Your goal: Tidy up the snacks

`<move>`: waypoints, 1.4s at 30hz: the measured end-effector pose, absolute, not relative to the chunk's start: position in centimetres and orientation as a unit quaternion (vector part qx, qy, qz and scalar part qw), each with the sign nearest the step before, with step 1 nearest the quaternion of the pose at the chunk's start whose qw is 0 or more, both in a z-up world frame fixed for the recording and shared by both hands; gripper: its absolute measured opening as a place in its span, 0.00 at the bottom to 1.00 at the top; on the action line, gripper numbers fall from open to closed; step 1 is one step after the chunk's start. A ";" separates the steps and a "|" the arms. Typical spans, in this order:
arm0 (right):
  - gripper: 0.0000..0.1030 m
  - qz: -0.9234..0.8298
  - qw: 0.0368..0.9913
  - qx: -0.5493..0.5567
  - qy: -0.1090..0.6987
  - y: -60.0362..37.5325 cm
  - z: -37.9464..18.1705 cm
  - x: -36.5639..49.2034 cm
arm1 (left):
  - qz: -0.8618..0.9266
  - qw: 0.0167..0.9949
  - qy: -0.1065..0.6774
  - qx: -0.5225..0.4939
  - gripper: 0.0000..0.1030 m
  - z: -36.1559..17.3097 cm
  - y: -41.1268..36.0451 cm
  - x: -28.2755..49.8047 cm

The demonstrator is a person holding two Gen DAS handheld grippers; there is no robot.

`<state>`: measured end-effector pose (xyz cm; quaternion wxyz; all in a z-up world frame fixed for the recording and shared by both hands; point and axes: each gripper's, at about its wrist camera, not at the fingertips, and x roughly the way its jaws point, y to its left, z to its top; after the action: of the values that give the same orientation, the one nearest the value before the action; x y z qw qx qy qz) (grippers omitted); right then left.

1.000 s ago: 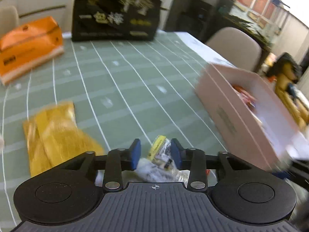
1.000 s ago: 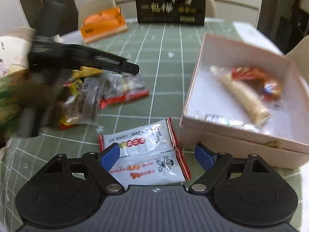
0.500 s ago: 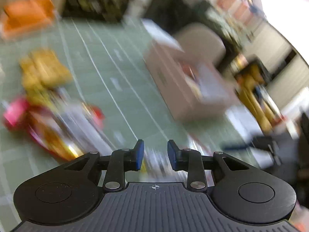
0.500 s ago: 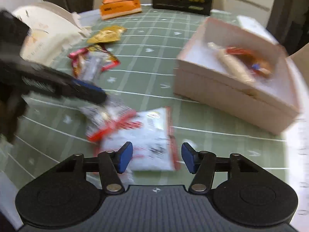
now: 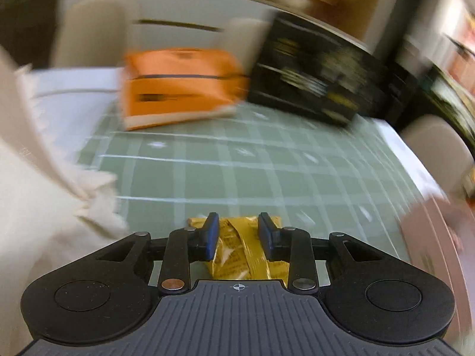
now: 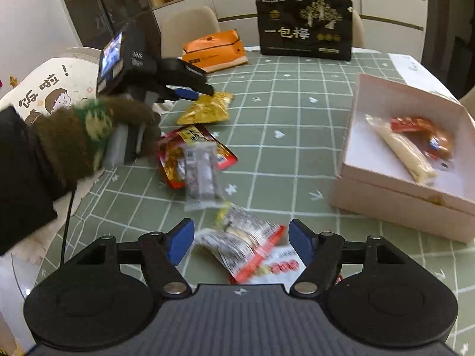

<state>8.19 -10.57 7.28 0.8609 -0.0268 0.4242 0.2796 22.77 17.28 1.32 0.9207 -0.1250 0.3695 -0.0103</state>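
My left gripper (image 5: 237, 225) hovers over a yellow snack packet (image 5: 240, 252) lying flat on the green checked tablecloth. Its jaws stand a narrow gap apart and the pads do not press the packet. In the right wrist view the left gripper (image 6: 202, 92) sits at the yellow packet's (image 6: 207, 109) far left corner. My right gripper (image 6: 240, 237) is opening over a white and red packet (image 6: 279, 267), which has a silver and red packet (image 6: 243, 243) on top; neither pad touches them. The pink box (image 6: 400, 201) at right holds a long cream snack (image 6: 406, 154) and a red one (image 6: 421, 127).
A red-gold packet (image 6: 175, 154) and a clear packet (image 6: 202, 172) lie mid-table. An orange tissue pack (image 6: 213, 50) and a black bag (image 6: 305, 32) stand at the far edge. A person's gloved hand (image 6: 89, 130) holds the left gripper. A white cushion (image 6: 44, 89) sits at left.
The left gripper swung away from the near packets to the yellow packet farther back. The snack it carried now lies on the white packet. The right gripper's jaws narrowed, then widened, and it rose.
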 end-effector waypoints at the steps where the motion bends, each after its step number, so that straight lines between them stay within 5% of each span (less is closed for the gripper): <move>1: 0.69 0.282 0.861 -0.033 0.422 -10.1 7.3 8.5 | -0.042 0.919 0.376 -0.108 0.31 1.4 16.5 22.1; 10: 0.70 0.316 0.836 -0.055 0.446 -4.0 4.0 13.1 | -0.151 0.887 0.410 -0.150 0.29 1.8 15.5 16.5; 11: 0.67 0.313 0.833 -0.050 0.453 -3.3 3.4 13.5 | -0.142 0.891 0.403 -0.157 0.29 2.2 15.9 15.6; 14: 0.36 0.316 0.828 -0.070 0.457 -1.5 3.0 12.9 | -0.120 0.905 0.370 -0.172 0.29 3.9 16.6 13.7; 28: 0.36 0.189 0.882 -0.050 0.429 -18.4 6.8 4.0 | -0.220 0.881 0.413 -0.067 0.30 2.7 4.9 7.9; 33: 0.50 0.124 0.884 -0.042 0.449 -23.0 5.3 2.4 | -0.175 0.895 0.400 0.088 0.34 2.3 0.6 4.8; 35: 0.59 0.113 0.885 -0.044 0.450 -23.5 4.6 2.0 | -0.150 0.897 0.403 0.105 0.35 2.2 0.7 4.6; 40: 0.64 0.102 0.888 -0.057 0.445 -23.4 2.5 0.6 | -0.106 0.898 0.417 0.092 0.40 2.1 1.9 5.6; 42: 0.73 0.101 0.892 -0.052 0.437 -23.3 2.1 0.3 | -0.115 0.893 0.428 0.082 0.61 2.2 1.6 6.2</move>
<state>0.25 -23.33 2.11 0.8923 -0.0523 0.4369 0.1009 6.24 1.57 2.21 0.8925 0.0823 0.4282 -0.1149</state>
